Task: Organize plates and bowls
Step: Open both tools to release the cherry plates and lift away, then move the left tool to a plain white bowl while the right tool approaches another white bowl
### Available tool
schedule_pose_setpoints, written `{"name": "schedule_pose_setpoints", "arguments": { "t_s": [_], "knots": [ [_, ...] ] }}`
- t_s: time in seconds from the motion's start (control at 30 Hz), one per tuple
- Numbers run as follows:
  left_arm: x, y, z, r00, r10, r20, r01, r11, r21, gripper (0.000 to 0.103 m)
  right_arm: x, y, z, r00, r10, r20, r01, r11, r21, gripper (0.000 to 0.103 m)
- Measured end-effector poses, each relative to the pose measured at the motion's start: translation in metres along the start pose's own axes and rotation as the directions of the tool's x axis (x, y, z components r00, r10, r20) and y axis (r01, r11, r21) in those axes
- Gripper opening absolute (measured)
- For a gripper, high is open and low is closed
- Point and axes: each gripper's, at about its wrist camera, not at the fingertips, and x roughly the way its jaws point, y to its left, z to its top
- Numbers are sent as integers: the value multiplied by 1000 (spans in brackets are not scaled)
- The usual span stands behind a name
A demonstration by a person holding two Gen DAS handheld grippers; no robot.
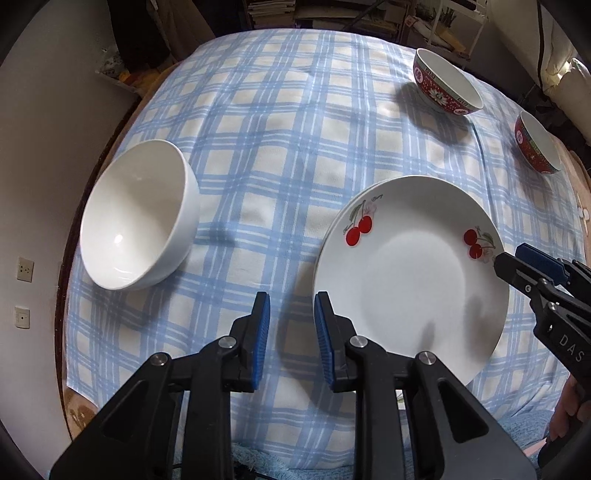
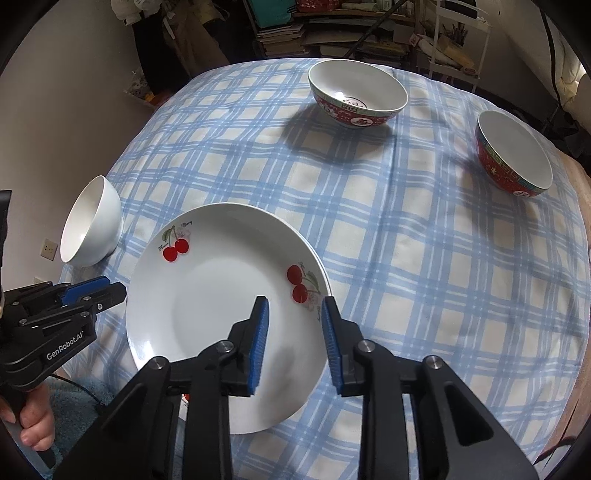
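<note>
A white plate with red cherries (image 1: pixel 410 273) (image 2: pixel 221 295) lies on the checked cloth, with a second plate's rim showing just beneath it. My left gripper (image 1: pixel 291 301) (image 2: pixel 98 291) stands open beside the plate's left rim, over bare cloth, holding nothing. My right gripper (image 2: pixel 295 304) (image 1: pixel 511 264) is open and straddles the plate's right rim, one finger over the plate and one outside it; the pads do not press on it. A plain white bowl (image 1: pixel 136 214) (image 2: pixel 92 221) stands to the left. Two red patterned bowls (image 2: pixel 356 94) (image 2: pixel 513 153) stand farther back.
The blue and white checked cloth (image 1: pixel 258 147) covers a round table whose edge falls away at left near a wall (image 1: pixel 44 147). Shelves with books and clutter (image 2: pixel 288 33) stand behind. A person's hand (image 2: pixel 35 421) grips the left tool's handle.
</note>
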Motion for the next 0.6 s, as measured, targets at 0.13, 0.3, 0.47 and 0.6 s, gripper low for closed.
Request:
{"name": "schedule_pose_setpoints", "arguments": {
  "t_s": [0.13,0.3,0.47,0.6],
  "knots": [
    [-25,8,1,995,59,76,-59,998,0,54,-9,14,7,999,12,42,-10,999,-31,68],
    [-48,27,-1,989,79,128,-75,997,-31,73,-21,32,21,996,38,82,-33,997,-65,92],
    [-57,56,-1,979,140,149,-129,988,-82,86,-25,51,34,992,76,103,-67,994,-88,96],
    [-59,90,3,974,181,138,-160,975,-153,90,-20,67,45,990,104,100,-93,990,-107,97]
  ]
}}
